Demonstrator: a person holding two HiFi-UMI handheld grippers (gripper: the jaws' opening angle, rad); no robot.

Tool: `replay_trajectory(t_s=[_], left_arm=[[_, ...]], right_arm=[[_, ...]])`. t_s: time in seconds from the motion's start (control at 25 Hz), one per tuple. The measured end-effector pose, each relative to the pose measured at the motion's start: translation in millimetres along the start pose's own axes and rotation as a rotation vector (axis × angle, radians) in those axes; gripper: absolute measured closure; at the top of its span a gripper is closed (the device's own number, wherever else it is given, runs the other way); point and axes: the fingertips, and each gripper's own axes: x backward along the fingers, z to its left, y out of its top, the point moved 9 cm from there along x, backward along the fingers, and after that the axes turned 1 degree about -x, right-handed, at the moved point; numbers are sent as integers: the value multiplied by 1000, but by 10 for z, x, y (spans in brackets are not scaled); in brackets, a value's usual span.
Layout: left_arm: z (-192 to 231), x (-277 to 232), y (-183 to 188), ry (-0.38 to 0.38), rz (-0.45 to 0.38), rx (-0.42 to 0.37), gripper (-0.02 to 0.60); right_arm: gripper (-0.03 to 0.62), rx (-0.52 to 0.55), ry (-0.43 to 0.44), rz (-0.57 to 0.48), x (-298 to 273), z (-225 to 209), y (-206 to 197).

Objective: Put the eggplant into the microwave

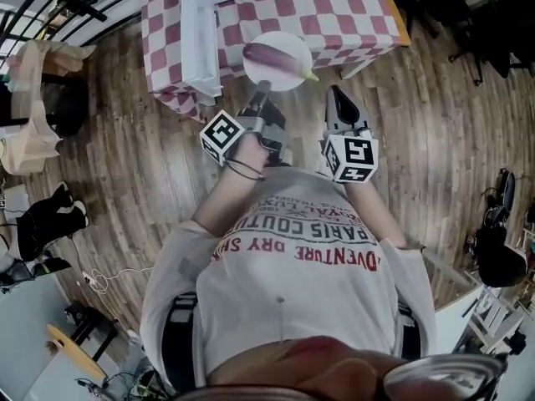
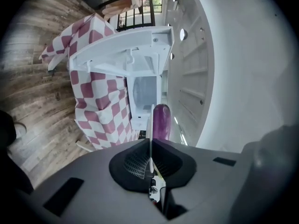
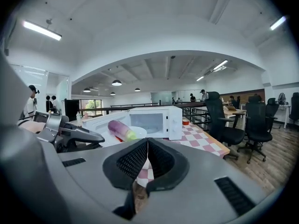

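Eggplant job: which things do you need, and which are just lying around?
For the job: eggplant, plate under it, left tool gripping the plate, open microwave.
Just lying around: office chairs, beige bag, checked tablecloth.

A table point(image 1: 399, 17) fills the twelve o'clock part of the head view. A red-and-white checked cloth point(image 1: 351, 23) covers it and hangs over the near edge and the corner at ten o'clock. A strip of bare wooden edge shows at two o'clock. A white microwave point(image 3: 156, 120) stands on the cloth, with its door point(image 1: 201, 36) swung open past the near edge at eleven o'clock. The table stands on a wood-plank floor point(image 1: 150, 165). Black office chairs point(image 3: 223, 122) stand on the planks, and a white cable point(image 1: 102, 281) lies coiled at eight o'clock.
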Motion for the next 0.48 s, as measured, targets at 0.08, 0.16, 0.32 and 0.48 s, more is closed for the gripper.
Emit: replay_trajectory(t_s=[0.08,0.16,0.32,0.48], left_arm=[[21,-116,77,13,-20,10,549],[46,-241,140,24,-39,12,549],[101,-556,263,35,-104,24,549],[104,-935,383,39,-204,32,549]], right_arm=[[568,-3,20,1,-191,-64,43],[568,1,44,1,-390,-139,66],[568,-15,111,13,-869,-341,99],[568,11,204,8,-1404,-566,200]])
